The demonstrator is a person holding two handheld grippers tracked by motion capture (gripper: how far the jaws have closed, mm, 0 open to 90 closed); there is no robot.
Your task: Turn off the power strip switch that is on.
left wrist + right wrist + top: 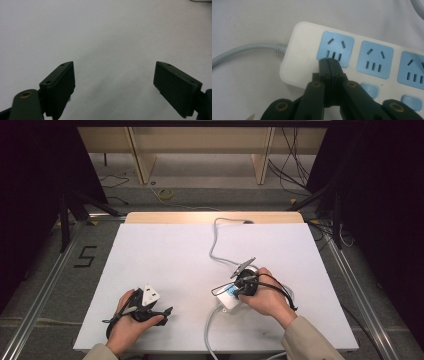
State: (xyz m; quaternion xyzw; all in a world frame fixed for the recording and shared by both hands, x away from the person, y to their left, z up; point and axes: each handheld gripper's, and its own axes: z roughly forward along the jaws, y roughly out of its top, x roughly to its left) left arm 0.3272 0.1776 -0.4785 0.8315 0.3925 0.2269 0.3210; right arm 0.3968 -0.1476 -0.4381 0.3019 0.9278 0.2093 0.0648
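A white power strip [307,52] with blue sockets [336,48] lies on the white table [165,255], in the high view at the near right [227,301]. My right gripper [329,62] is shut with nothing between its jaws. Its tips rest at the lower edge of the end socket, the one nearest the strip's grey cord [242,51]. In the high view the right gripper [235,291] sits on top of the strip, held by a hand. My left gripper [114,64] stands open over bare table, at the near left in the high view [155,307].
The strip's grey cord [207,335] runs off the table's near edge. Another grey cable [214,242] trails from the right gripper to the far edge. Blue switch buttons [369,90] sit below the sockets. Floor, cables and wooden legs lie beyond the table.
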